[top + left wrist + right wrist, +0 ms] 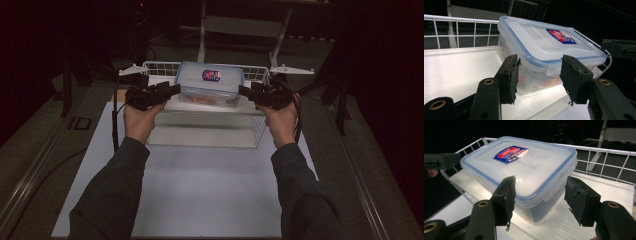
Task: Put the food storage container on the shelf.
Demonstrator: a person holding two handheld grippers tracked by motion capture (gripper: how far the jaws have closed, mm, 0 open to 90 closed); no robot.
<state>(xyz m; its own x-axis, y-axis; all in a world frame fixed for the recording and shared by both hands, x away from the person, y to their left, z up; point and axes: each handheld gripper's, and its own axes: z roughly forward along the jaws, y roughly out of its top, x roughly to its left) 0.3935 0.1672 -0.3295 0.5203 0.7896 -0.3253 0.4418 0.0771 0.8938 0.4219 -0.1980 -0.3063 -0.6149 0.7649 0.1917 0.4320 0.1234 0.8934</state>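
Note:
A clear plastic food box (210, 82) with a blue-edged lid and a red and blue sticker rests on the white floor of a wire basket (160, 65). My left gripper (172, 91) is at the box's left end and my right gripper (246, 92) at its right end, both pointing inward. In the left gripper view the jaws (540, 75) stand apart on either side of the box's (544, 47) end latch, pads clear of it. In the right gripper view the jaws (540, 195) likewise straddle the other end of the box (524, 167) without pressing. Something reddish shows through the box's wall.
The basket's white wire rim (461, 20) runs along the back and sides, close behind the box. The basket stands at the far end of a white board (200, 190) on a grey table. Dark stands and a metal frame (240, 25) lie beyond.

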